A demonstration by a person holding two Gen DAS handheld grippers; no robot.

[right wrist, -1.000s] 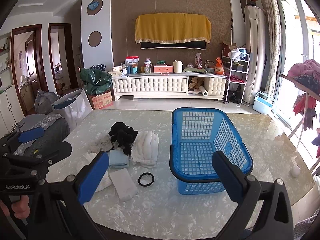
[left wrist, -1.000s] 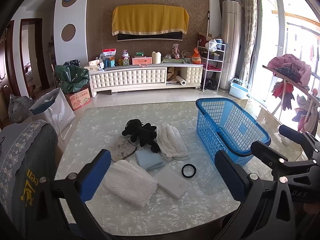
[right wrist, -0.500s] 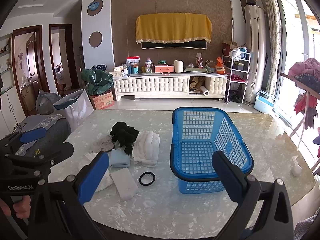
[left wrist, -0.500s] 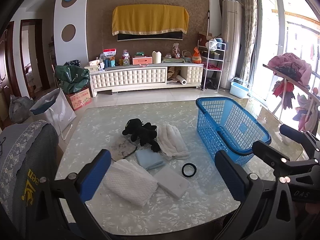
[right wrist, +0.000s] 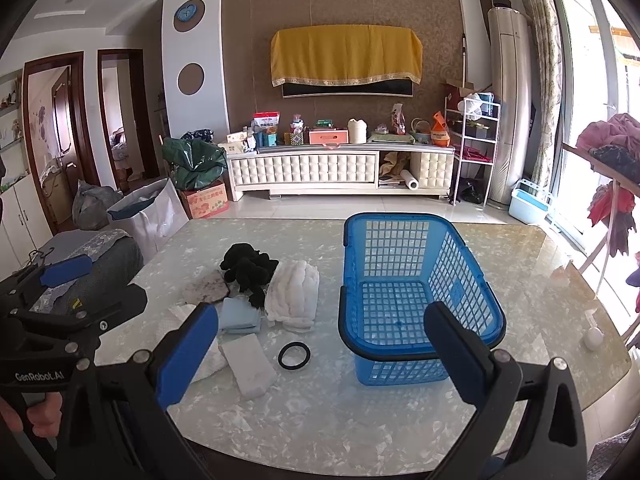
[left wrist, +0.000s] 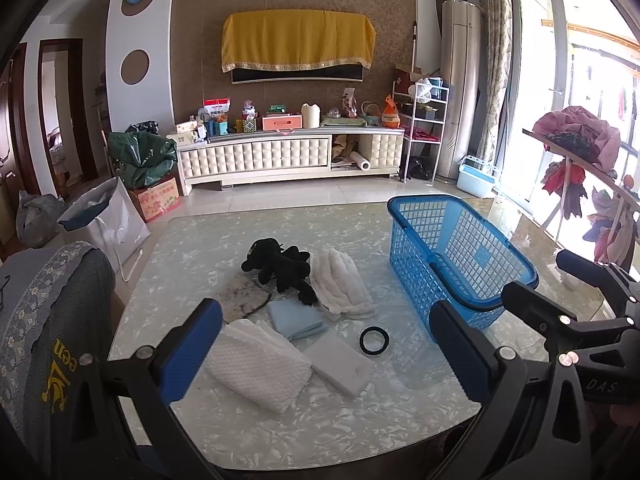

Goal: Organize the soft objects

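On the marble table lie a black plush toy (left wrist: 280, 266), a fluffy white cloth (left wrist: 340, 288), a light blue folded cloth (left wrist: 296, 318), a white waffle towel (left wrist: 256, 364), a white sponge block (left wrist: 340, 364), a speckled grey pad (left wrist: 240, 294) and a black ring (left wrist: 374, 341). An empty blue basket (right wrist: 416, 280) stands to their right. My left gripper (left wrist: 326, 354) is open and empty, above the near table edge before the towel. My right gripper (right wrist: 324, 354) is open and empty, before the basket and ring (right wrist: 294, 355).
A grey padded chair back (left wrist: 44, 320) stands at the table's left edge. A small white ball (right wrist: 593, 337) lies near the table's right edge. A clothes rack (left wrist: 580, 160) stands on the right. A TV cabinet (left wrist: 288, 156) lines the far wall.
Both grippers have barely moved; the views shift very slightly. Nothing on the table has moved.
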